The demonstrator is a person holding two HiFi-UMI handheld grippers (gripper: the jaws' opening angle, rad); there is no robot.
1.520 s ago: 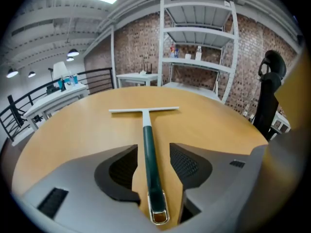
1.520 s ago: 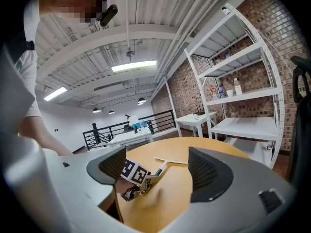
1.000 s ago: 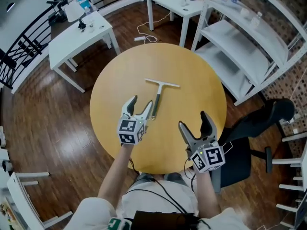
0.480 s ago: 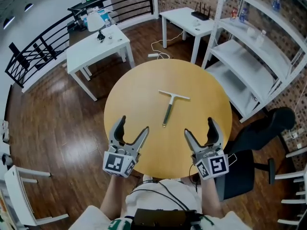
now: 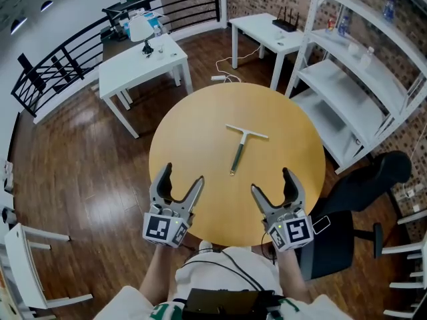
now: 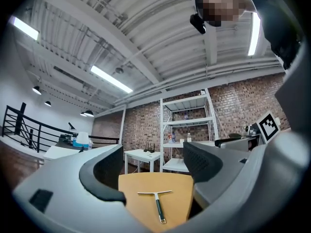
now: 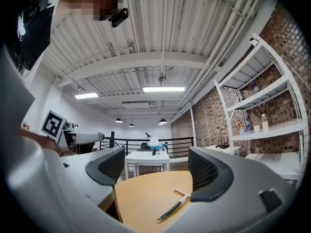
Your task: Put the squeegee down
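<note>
The squeegee lies flat near the middle of the round wooden table, its white blade toward the far side and its dark handle pointing at me; it also shows in the left gripper view and the right gripper view. My left gripper hovers open over the table's near left edge, well short of the handle. My right gripper stands open over the near right edge. Nothing is between either pair of jaws.
A white desk with a lamp stands behind the table at left, another small white table at the back. White shelving runs along the right wall. A black office chair sits at the table's right. A black railing borders the far left.
The left gripper let go of the squeegee's handle, opened and drew back toward me to the table's near edge. The right gripper drew back slightly. The squeegee stays on the table.
</note>
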